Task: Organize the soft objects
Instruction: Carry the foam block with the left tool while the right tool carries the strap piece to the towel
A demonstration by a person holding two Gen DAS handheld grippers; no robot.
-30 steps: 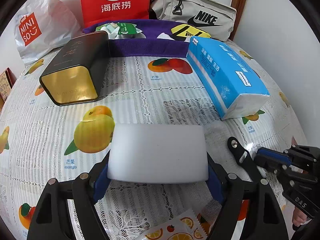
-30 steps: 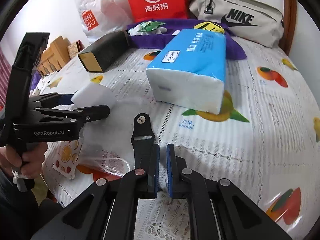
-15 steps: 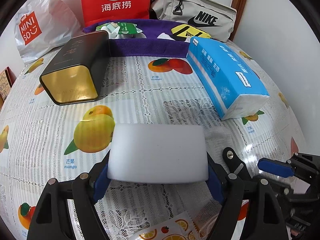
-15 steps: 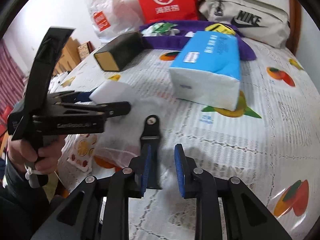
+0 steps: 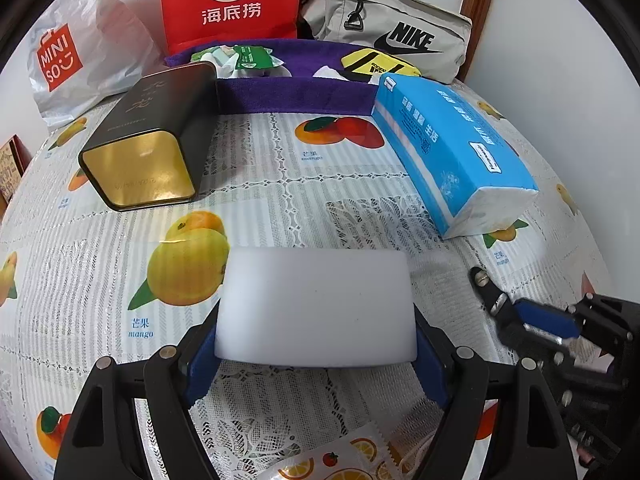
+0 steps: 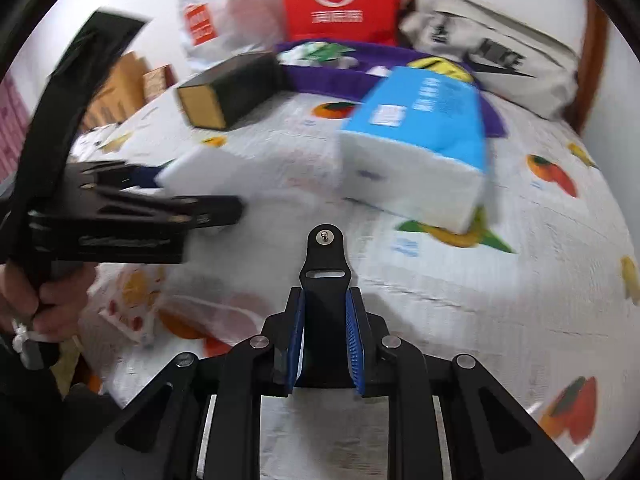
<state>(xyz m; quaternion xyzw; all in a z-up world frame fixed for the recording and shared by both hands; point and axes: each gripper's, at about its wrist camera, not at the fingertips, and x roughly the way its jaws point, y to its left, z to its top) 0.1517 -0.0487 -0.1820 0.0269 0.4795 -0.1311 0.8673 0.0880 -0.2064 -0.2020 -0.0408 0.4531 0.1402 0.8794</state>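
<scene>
My left gripper (image 5: 316, 360) is shut on a white foam sponge block (image 5: 316, 306) and holds it just above the fruit-print tablecloth; it also shows in the right wrist view (image 6: 192, 174). My right gripper (image 6: 325, 344) is open and empty, low at the near right of the sponge; it shows in the left wrist view (image 5: 532, 320). A blue tissue pack (image 5: 448, 152) lies at the right. A purple fabric tray (image 5: 292, 88) with small soft items sits at the back.
A black and gold tin (image 5: 152, 140) lies on its side at the left. A red bag (image 5: 232, 0), a white Miniso bag (image 5: 76, 56) and a grey Nike pouch (image 5: 384, 28) stand along the back wall. A fruit-print sachet (image 5: 336, 464) lies near the front edge.
My right gripper has opened and swung; its view is now blurred by motion. My left gripper still holds the sponge in the same place.
</scene>
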